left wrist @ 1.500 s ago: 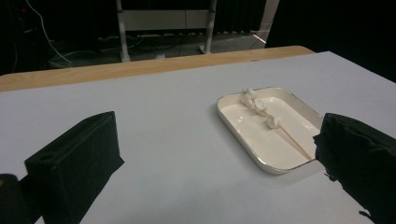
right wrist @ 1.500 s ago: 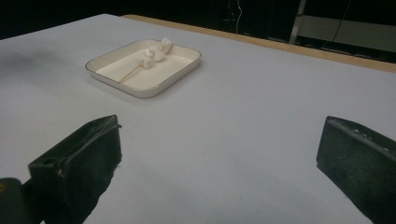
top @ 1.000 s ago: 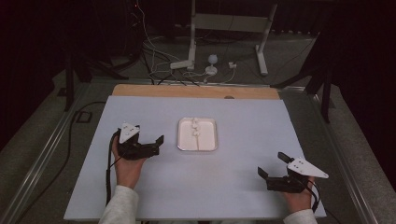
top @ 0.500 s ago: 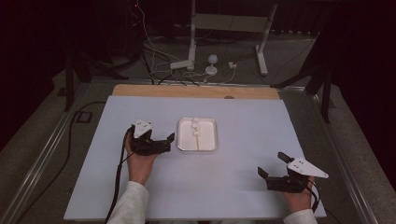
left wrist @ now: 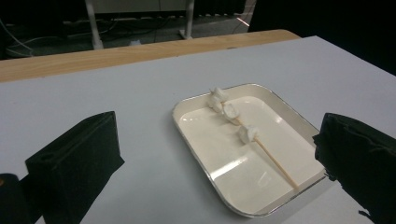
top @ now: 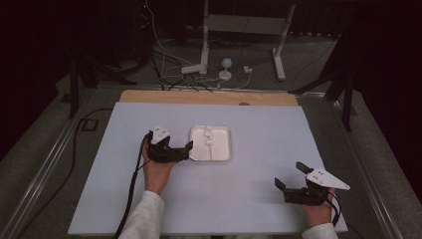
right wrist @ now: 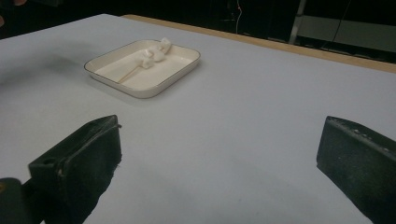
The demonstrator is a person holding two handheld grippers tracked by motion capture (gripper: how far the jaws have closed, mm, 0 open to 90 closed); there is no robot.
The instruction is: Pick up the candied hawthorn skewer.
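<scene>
A shallow white tray (top: 224,149) (left wrist: 201,154) (right wrist: 180,67) lies at the middle of the pale board. In it rests a thin wooden skewer (left wrist: 275,163) (right wrist: 127,73) (top: 211,149) threaded with three white marshmallow pieces (left wrist: 231,112) (right wrist: 154,52) (top: 208,135) at its far end. My left gripper (top: 179,150) (left wrist: 219,158) stands open just left of the tray, its jaws pointing at the tray's near left edge. My right gripper (top: 289,175) (right wrist: 219,158) is open at the front right of the board, well away from the tray, with nothing between its jaws.
The pale board (top: 259,124) lies on a table with a wooden strip (top: 209,97) along its far edge. Behind the table are a white stand (top: 204,35) and loose cables (top: 219,74) on the floor. A black cable (top: 132,194) trails from my left gripper.
My left gripper has moved to the right and slightly forward, closing in on the tray's left edge. The right gripper has stayed in place.
</scene>
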